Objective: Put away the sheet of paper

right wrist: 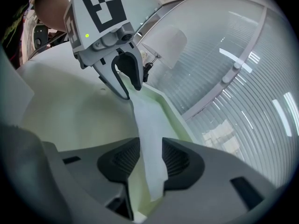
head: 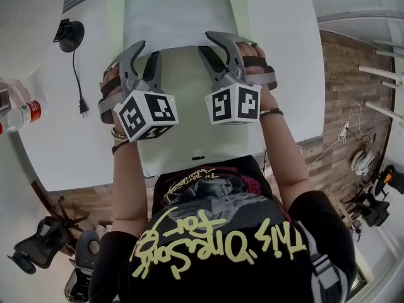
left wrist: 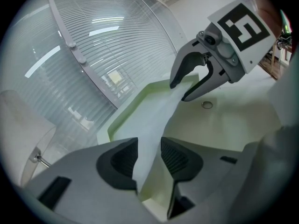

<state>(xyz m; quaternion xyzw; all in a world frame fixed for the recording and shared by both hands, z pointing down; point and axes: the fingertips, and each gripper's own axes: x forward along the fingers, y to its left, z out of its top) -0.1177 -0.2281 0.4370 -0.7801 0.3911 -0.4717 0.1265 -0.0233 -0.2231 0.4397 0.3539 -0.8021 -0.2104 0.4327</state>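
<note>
**Sheet of paper [head: 180,14] lies in the green tray [head: 189,147] on the table [head: 63,137]; both claws are open.**
Above the tray, the sheet's near edge passes between the spread jaws of the left claw [head: 149,48] and the right claw [head: 207,41], unpinched. The sheet is likely light, limp and slippery, so grip the near edge close to each corner.

The head view looks steeply down from above the person onto the tray [head: 196,137], from farthest off. The left gripper [left wrist: 149,155] view sits low and close over the tray's near end, facing along it, and catches the right gripper [left wrist: 179,91]. The right gripper view mirrors it. All three share the tray and sheet [head: 177,14].
</note>
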